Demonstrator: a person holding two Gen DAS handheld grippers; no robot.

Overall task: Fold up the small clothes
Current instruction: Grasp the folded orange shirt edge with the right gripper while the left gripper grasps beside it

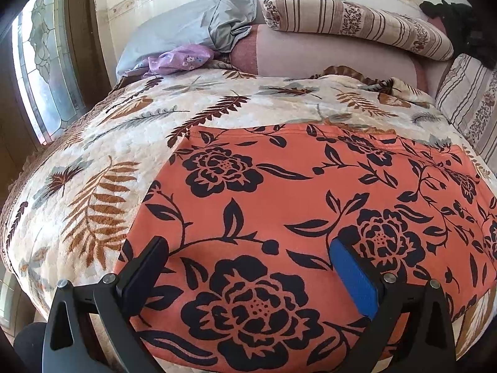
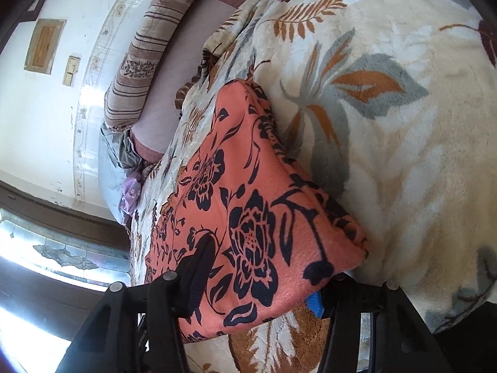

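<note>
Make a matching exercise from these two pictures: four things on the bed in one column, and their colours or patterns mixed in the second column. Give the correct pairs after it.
Things
1. garment
2. blanket
3. bolster
4. small cloth by the pillow

Looks
A. brown and beige stripes with flower bands
B. orange with black roses
C. purple with small flowers
D. cream with brown and grey leaves

Pairs: 1-B, 2-D, 3-A, 4-C
</note>
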